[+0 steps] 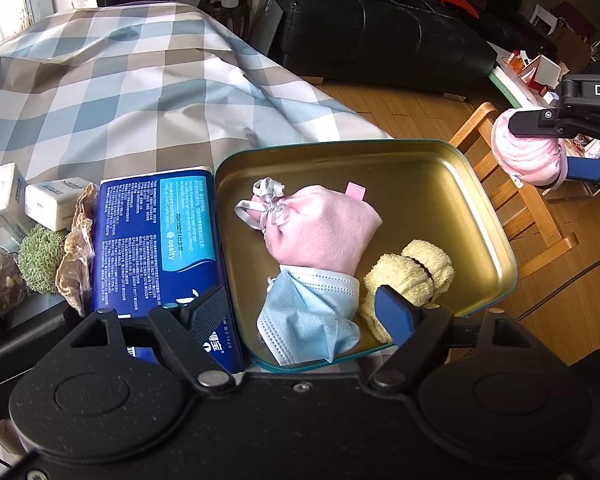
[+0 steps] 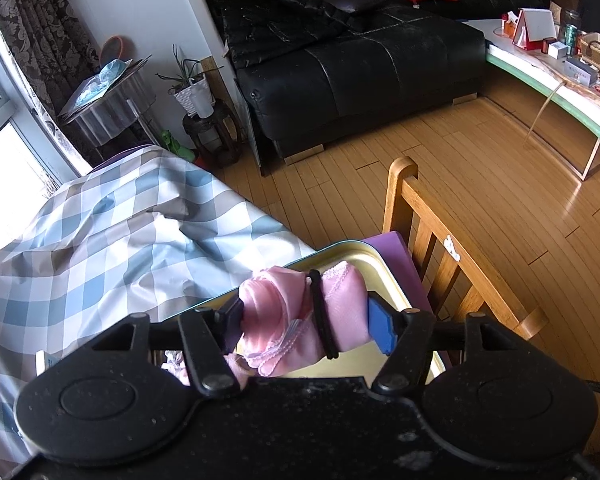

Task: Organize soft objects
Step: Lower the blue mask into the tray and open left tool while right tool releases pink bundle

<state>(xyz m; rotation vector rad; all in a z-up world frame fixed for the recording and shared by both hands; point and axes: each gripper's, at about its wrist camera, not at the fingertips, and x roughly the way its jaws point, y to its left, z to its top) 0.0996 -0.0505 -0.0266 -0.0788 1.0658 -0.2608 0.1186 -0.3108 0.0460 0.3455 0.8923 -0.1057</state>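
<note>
The right tool carries a rolled bundle of pink satin cloth, shiny and creased, with a scalloped hem and a black elastic band wrapped around its middle. The bundle sits between the black finger on one side and the blue pad on the other, both touching it, so the tool is clamped on the cloth; it hangs above the far corner of the tin. From the left wrist view the same bundle shows at the right edge, up off the tabletop and to the right of the tin, over a wooden chair. The tin is a shallow rectangular one with a gold inside and a teal rim, lying on a tabletop covered by a blue, grey and white checked cloth. Three soft things lie in it: a pink pouch tied with a grey ribbon in the middle, a crumpled light blue face mask touching its near end, and a rolled pale yellow towel held by a dark band just beside them on the right. The left tool stands with its fingers apart and nothing gripped, low over the near edge of the tin. Just left of the tin, touching its side, lies a dark blue tissue pack, and beyond it a green scrubber and two small white boxes.
</note>
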